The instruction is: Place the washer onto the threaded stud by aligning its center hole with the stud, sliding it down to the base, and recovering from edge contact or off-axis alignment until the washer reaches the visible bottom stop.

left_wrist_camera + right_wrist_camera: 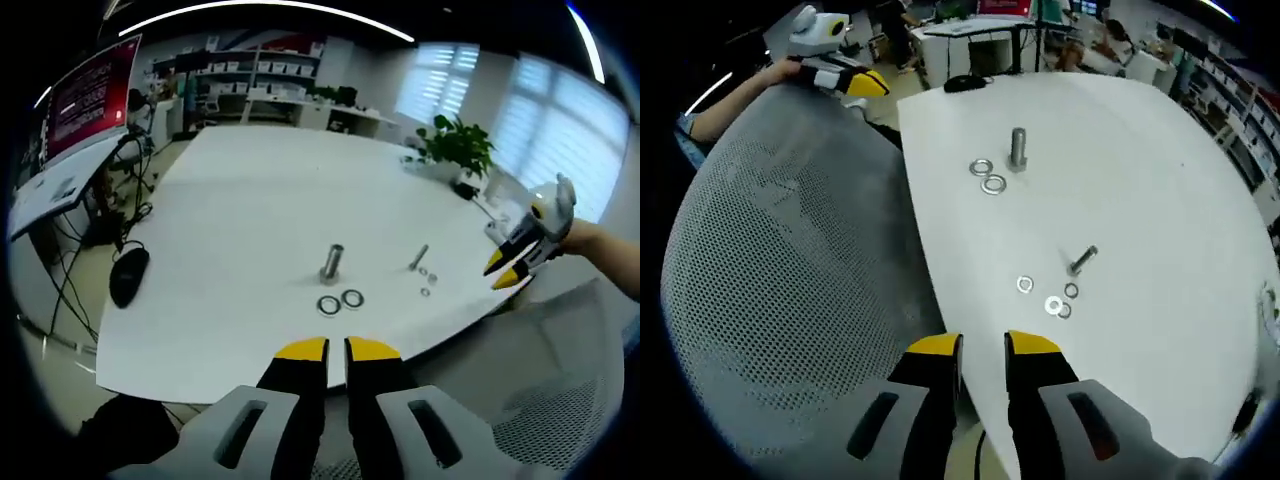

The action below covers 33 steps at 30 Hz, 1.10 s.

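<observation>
Left gripper view: jaws slightly apart, empty | right likewise | mesh chair [790,260] beside table [1160,180]

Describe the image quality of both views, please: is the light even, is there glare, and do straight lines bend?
Left gripper view: bright blinds wash out at upper right, the white round table is evenly lit, and the ceiling light strip bends into an arc. Right gripper view: soft light with weak shadows under the upright grey threaded stud, and the grey mesh chair back bulges from fisheye distortion.

Lab-like office: storage shelves [262,70], wall screen [85,95].
</observation>
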### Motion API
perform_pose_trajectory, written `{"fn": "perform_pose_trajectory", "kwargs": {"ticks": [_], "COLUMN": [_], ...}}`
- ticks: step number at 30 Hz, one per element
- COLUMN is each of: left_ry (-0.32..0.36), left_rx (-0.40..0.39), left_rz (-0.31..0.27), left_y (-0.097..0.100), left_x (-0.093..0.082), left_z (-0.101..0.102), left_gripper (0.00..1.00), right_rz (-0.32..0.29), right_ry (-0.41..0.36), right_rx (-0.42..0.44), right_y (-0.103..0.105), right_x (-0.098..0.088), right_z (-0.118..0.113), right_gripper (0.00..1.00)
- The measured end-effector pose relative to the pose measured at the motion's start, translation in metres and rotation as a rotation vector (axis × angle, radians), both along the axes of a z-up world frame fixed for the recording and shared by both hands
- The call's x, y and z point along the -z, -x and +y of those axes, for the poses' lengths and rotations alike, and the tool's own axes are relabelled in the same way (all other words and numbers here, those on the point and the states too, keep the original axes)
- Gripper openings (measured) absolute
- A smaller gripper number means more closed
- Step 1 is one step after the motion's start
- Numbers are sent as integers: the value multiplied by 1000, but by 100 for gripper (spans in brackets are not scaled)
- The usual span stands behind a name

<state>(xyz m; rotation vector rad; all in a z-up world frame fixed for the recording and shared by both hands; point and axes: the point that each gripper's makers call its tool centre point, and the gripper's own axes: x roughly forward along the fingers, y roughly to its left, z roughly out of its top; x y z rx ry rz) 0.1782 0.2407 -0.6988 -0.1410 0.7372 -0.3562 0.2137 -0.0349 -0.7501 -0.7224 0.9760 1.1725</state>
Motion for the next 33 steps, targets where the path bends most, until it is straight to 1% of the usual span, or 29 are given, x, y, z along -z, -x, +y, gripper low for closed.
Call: {"fn": "perform_pose_trajectory", "kwargs": {"ticks": [2,4,7,8,10,16,20,27,33], "left_ry": [6,17,12,12,13,12,9,7,6], "left_rx": [-6,-20,-22,-27,-36,-58,-58,-67,-72], "left_rz": [-13,-22,-23,-27,-31,-39,-37,-42,-44], "left_y": [-1,-3,-3,-4,-5,-7,-6,-7,-8], "left_x": [-2,-4,-4,-4,-4,-5,-4,-5,-5], "left_z": [1,2,3,4,5,9,9,11,12], "left_gripper": [3,3,3,3,3,2,1,1,1], "right_rz": [12,8,6,15,12,11,9,1,24], "right_ry": [5,22,52,73,100,152,188,214,217], "right_rx": [-33,-70,-112,-125,-150,-182,-203,-203,-212], "right_y": [-5,-11,-20,-22,-26,-34,-38,-48,-46], "right_x": [5,12,23,29,37,57,67,81,87], "right_z": [6,12,18,19,22,27,25,27,32], "right_gripper": [19,19,19,19,19,19,19,20,20]}}
